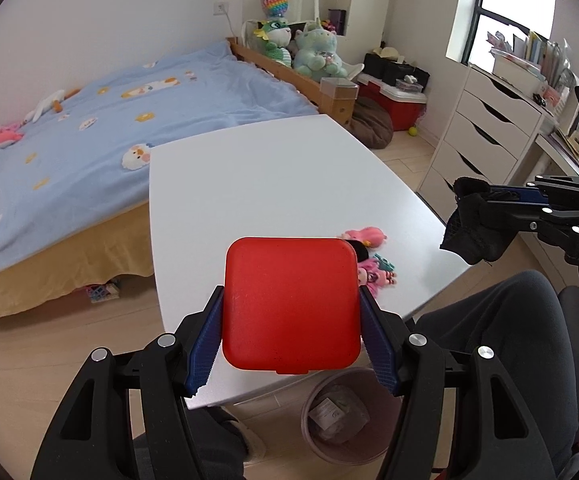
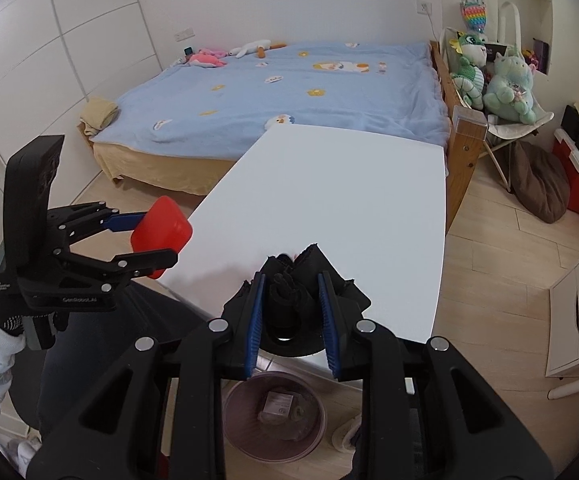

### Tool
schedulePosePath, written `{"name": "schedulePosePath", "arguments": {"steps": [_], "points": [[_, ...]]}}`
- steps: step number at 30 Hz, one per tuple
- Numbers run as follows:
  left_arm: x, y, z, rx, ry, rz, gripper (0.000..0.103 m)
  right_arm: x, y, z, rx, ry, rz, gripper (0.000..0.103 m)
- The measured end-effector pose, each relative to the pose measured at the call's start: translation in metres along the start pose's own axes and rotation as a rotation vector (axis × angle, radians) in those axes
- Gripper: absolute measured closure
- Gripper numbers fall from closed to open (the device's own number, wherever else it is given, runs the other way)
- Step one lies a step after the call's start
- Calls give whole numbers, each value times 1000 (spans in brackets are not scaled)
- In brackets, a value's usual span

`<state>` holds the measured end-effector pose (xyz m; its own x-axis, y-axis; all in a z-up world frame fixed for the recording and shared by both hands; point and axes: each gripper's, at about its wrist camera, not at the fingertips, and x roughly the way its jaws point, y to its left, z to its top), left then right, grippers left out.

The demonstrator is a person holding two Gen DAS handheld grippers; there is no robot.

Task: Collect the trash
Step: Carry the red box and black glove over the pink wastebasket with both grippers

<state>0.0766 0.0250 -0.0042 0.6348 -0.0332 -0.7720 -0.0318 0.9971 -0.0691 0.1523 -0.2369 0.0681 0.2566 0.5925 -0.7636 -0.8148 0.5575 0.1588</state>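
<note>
My left gripper [image 1: 291, 300] is shut on a red square box [image 1: 291, 304] and holds it above the near edge of the white table [image 1: 273, 176]. It also shows at the left of the right wrist view [image 2: 157, 240] with the box [image 2: 163, 226]. My right gripper [image 2: 291, 296] is shut on a crumpled black cloth [image 2: 293, 300] above the table's near edge. That cloth also shows in the left wrist view [image 1: 471, 232]. A pink waste bin [image 2: 275, 416] with trash in it stands on the floor under both grippers; it also shows in the left wrist view [image 1: 345, 416].
Small pink dolls [image 1: 369, 258] lie on the table beside the red box. A bed with a blue blanket [image 1: 89, 120] stands behind the table. A white drawer unit [image 1: 477, 136] is on the right. My legs are by the bin.
</note>
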Motion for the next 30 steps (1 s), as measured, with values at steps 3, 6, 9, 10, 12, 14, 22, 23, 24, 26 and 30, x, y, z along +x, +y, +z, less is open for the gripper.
{"name": "schedulePosePath", "arguments": {"steps": [3,6,9,10,12,14,22,23,24,26,30], "points": [[-9,-9,-9,16,-13,-14,41,-9,8,-13,-15,-7,-2,77],[-15,-17,-17,33,-23,-22,41,-14,14,-25,-18,-9,9,77],[-21,-22,-26,34,-30,-41,41,-17,20,-36,-24,-7,10,77],[-23,-24,-29,37,-34,-42,41,-19,21,-40,-22,-7,15,77],[-27,-28,-35,38,-38,-52,41,-19,25,-49,-21,-3,19,77],[-30,-31,-44,45,-38,-50,41,-19,30,-59,-24,4,19,77],[-42,-35,-70,28,-41,-62,41,-13,43,-91,-9,45,62,77],[-43,-35,-71,26,-41,-64,41,-12,45,-93,-10,52,70,77],[-44,-35,-72,25,-41,-65,41,-11,45,-95,-9,56,75,77],[-45,-34,-72,20,-41,-70,41,-9,45,-98,-5,64,84,76],[-46,-34,-73,19,-38,-77,41,-8,46,-102,-5,73,87,38]]}}
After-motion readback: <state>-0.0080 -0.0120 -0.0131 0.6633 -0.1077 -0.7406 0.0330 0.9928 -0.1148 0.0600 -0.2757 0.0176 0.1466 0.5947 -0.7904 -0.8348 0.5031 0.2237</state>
